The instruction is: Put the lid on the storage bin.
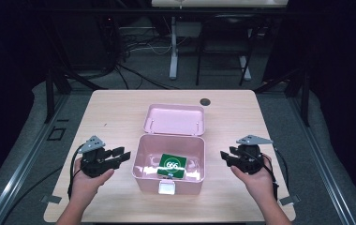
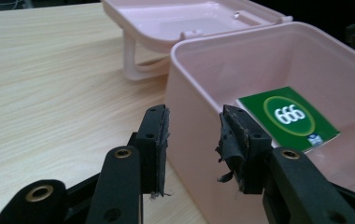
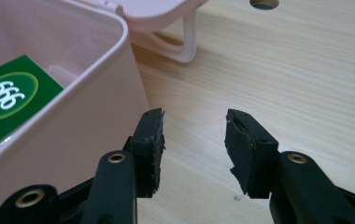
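You have one pink box (image 1: 168, 180) with its lid (image 1: 174, 119) thrown back, one green card (image 1: 172, 163) marked "666", and two grippers. The box stands midway along the near edge of the worktop (image 1: 115, 112); the lid lies flat behind it, toward the far edge. The card lies inside the box, on its floor.

Your left gripper (image 1: 122, 157) is just beside the box's left wall, your right gripper (image 1: 226, 157) near its right wall. Both stand with jaws apart and nothing between the pads. Bare worktop lies on both sides of the box, out to the left and right edges.

The left gripper view shows frayed pad lining (image 2: 231, 140) and the box's near left corner straight ahead. The right gripper view shows the lid's handle (image 3: 178, 44) resting on the wood, and a round hole (image 3: 264, 3) near the far edge.
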`<control>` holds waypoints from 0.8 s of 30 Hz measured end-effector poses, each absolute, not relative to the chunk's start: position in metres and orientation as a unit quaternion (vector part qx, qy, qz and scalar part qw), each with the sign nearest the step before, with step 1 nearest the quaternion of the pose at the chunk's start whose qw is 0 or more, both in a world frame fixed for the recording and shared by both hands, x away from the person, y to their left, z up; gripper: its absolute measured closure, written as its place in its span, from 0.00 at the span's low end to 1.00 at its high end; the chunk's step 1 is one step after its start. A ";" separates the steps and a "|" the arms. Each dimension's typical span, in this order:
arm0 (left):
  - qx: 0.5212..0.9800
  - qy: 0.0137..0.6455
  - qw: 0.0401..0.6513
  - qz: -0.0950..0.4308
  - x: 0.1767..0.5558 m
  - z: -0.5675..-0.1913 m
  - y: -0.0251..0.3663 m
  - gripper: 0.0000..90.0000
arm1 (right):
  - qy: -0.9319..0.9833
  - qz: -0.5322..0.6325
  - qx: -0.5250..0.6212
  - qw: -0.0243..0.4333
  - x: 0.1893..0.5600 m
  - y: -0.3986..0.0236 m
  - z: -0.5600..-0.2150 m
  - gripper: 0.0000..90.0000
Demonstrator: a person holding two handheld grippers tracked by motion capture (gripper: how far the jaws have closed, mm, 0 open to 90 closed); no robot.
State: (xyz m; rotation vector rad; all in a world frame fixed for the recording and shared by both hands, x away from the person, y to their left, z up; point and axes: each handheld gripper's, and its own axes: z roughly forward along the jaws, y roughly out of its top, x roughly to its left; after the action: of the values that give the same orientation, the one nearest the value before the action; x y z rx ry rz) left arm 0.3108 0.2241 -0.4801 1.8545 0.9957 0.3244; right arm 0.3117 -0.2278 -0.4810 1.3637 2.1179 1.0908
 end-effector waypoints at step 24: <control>0.793 0.378 0.463 0.115 0.304 -0.487 0.199 0.75 | 0.743 0.394 0.509 0.180 0.366 -0.206 -0.457 0.66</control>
State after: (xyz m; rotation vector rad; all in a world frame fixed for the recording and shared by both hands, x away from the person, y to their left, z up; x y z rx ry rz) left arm 0.3035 0.1985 -0.4868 1.9497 0.9295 0.2836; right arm 0.3658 -0.2058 -0.4566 1.4393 2.1005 1.1140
